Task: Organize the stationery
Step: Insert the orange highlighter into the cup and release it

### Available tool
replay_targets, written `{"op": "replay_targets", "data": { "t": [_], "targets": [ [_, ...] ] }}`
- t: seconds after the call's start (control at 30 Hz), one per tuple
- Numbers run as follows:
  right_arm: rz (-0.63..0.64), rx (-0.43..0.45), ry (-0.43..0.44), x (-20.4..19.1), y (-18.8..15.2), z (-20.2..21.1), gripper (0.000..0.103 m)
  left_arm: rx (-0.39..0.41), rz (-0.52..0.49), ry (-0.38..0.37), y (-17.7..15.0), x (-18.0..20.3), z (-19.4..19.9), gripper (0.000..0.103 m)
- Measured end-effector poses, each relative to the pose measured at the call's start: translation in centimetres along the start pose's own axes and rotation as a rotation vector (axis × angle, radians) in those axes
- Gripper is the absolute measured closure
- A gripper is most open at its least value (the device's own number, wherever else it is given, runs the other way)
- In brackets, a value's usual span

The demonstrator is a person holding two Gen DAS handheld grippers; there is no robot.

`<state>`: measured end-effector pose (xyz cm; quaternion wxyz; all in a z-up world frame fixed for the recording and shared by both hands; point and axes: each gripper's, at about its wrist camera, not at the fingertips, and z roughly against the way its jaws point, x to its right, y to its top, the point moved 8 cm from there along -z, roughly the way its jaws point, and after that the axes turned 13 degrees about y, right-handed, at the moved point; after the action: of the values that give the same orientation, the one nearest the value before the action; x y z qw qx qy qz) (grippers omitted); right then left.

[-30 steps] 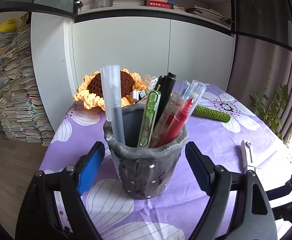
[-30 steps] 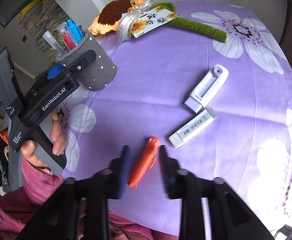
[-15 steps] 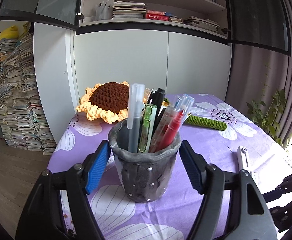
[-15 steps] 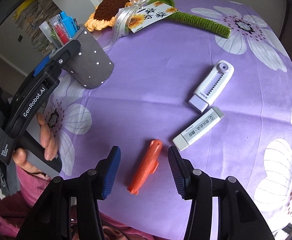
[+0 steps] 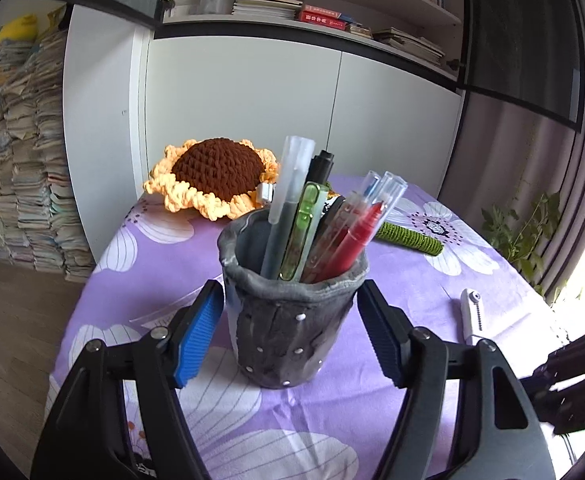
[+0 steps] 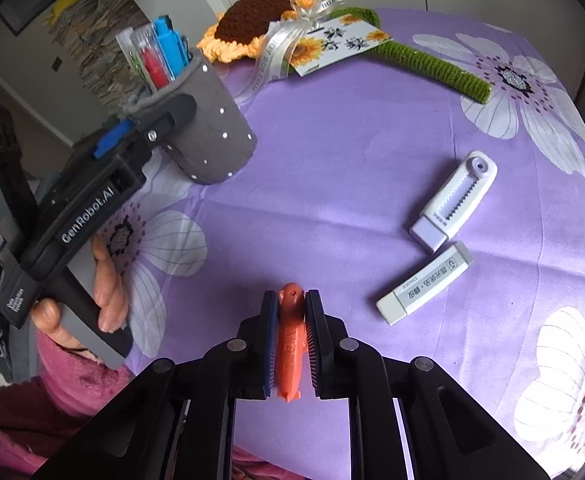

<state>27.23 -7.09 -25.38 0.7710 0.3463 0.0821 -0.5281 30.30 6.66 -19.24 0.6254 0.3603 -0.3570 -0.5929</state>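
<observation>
Stationery sorting has moved on: the right gripper [image 6: 291, 308] has just pinched the orange cutter [image 6: 290, 340], while the left gripper [image 5: 292, 334] now clamps the grey pen cup [image 5: 288, 320], ready for loading.

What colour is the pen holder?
Dark grey with small white dots; pen holder shows best in the right wrist view.

The right gripper [image 6: 291, 308], open a second ago, now clamps the orange tool [image 6: 290, 336] at 6 o'clock; the left gripper [image 5: 292, 312] now squeezes the grey pen holder [image 5: 288, 328].
</observation>
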Motion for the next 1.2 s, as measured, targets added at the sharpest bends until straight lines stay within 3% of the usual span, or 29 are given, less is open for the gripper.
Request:
{"op": "replay_targets", "data": {
  "t": [0.27, 0.53, 0.67, 0.87, 1.2],
  "targets": [
    [0.049, 0.194, 0.072, -2.6, 3.7, 5.4, 0.088, 0.005, -0.001, -0.002, -0.2, 0.3, 0.4, 0.036],
    [0.259, 0.426, 0.140, -10.5, 10.2, 10.7, 0.088, 0.004, 0.000, -0.002, -0.2, 0.3, 0.4, 0.036],
    [0.328, 0.394, 0.144, -12.6, 12.3, 8.5, 0.088, 0.004, 0.000, -0.002, -0.2, 0.3, 0.4, 0.036],
    [0.366, 0.291, 0.078, -12.2, 12.5, 3.2, 0.088, 0.004, 0.000, -0.003, -0.2, 0.3, 0.4, 0.035],
    [0.426, 0.265, 0.047, -11.8, 12.4, 0.9, 0.088, -0.002, 0.006, -0.010, -0.3, 0.2, 0.4, 0.035]
  ]
}}
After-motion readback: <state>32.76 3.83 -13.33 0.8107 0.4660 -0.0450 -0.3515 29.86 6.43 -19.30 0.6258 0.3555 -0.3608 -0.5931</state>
